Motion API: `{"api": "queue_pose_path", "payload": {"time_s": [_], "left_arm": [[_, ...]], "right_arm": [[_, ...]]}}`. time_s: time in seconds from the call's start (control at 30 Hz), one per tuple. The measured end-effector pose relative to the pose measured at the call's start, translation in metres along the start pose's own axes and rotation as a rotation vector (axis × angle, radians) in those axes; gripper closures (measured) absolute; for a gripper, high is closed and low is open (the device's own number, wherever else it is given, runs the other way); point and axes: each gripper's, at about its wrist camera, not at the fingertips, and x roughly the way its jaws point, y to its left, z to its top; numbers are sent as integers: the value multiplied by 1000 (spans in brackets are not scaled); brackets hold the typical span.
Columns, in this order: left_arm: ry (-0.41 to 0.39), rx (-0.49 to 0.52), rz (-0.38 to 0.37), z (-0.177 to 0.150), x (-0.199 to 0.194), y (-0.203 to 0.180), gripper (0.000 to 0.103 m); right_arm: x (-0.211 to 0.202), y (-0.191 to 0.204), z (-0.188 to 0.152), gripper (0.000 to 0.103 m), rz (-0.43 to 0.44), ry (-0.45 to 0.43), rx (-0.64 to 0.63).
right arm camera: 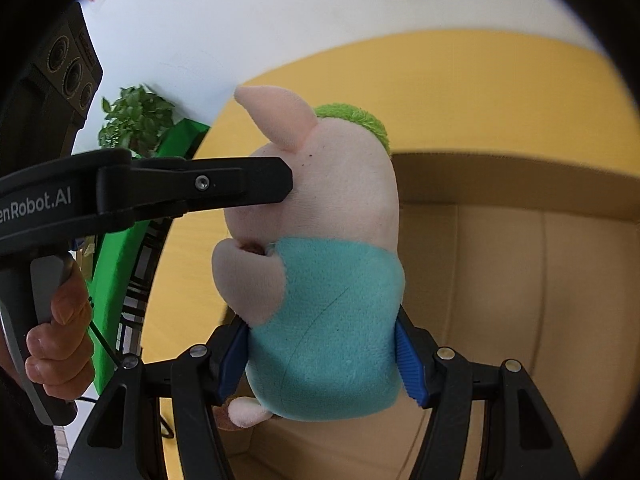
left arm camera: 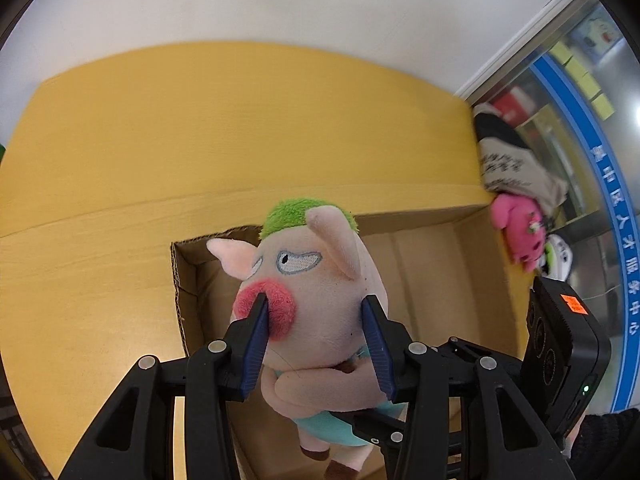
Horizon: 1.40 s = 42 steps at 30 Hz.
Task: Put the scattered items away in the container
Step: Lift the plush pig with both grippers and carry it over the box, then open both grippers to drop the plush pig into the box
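Observation:
A plush pig point(left arm camera: 320, 292) with green hair, a red snout and a teal outfit hangs over an open cardboard box point(left arm camera: 432, 264). My left gripper point(left arm camera: 316, 320) is shut on the pig's head, one blue pad on the snout and one on the cheek. My right gripper point(right arm camera: 326, 344) is shut on the pig's teal body point(right arm camera: 332, 320). In the right wrist view the left gripper's finger point(right arm camera: 240, 184) comes in from the left and presses the pig's face. The box point(right arm camera: 500, 280) lies behind and below the pig, and its inside looks bare.
The box sits on a yellow wooden table point(left arm camera: 200, 128) against a white wall. A pink plush toy point(left arm camera: 520, 232) and a printed cloth bag point(left arm camera: 516, 168) lie past the table's right edge. A potted plant point(right arm camera: 136, 120) and a green panel point(right arm camera: 120, 264) stand at the left.

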Motion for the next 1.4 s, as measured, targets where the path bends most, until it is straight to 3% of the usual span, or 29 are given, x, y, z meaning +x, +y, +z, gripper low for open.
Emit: {"api": "queue_pose_path", "payload": {"time_s": [0.13, 0.33, 0.53, 0.6, 0.63, 0.7, 0.73, 0.83, 0.93, 1.1, 1.27, 1.4], "left_arm": [[3, -1, 1, 0, 18, 9, 54], [-29, -12, 21, -2, 13, 10, 54], [-5, -28, 91, -11, 9, 16, 53], [0, -36, 132, -13, 11, 21, 48], [5, -39, 155, -13, 13, 22, 41], [17, -58, 161, -13, 16, 24, 37], [13, -68, 150, -13, 14, 24, 36], [-39, -87, 137, -15, -4, 21, 23], [-98, -100, 137, -23, -30, 17, 21], [-110, -82, 92, -58, -57, 11, 16], [1, -57, 29, -122, -43, 1, 16], [97, -107, 9, -169, -20, 1, 16]], "right_arm": [[25, -5, -4, 40, -18, 8, -3], [18, 2, -10, 38, -10, -24, -18], [25, 0, -22, 38, 76, 25, 26], [29, 0, -24, 36, 122, 56, 51], [31, -1, -24, 34, 138, 67, 59], [31, -2, -23, 21, 126, 59, 54], [28, -3, -22, 21, 117, 44, 51], [9, -7, -22, 18, 86, -13, 51], [-16, -20, -21, 17, 82, -49, 40], [-82, -52, -43, 17, 81, -97, 7], [-142, -103, -106, 17, 31, -45, -10], [-158, -138, -150, 17, -101, 33, 22]]}}
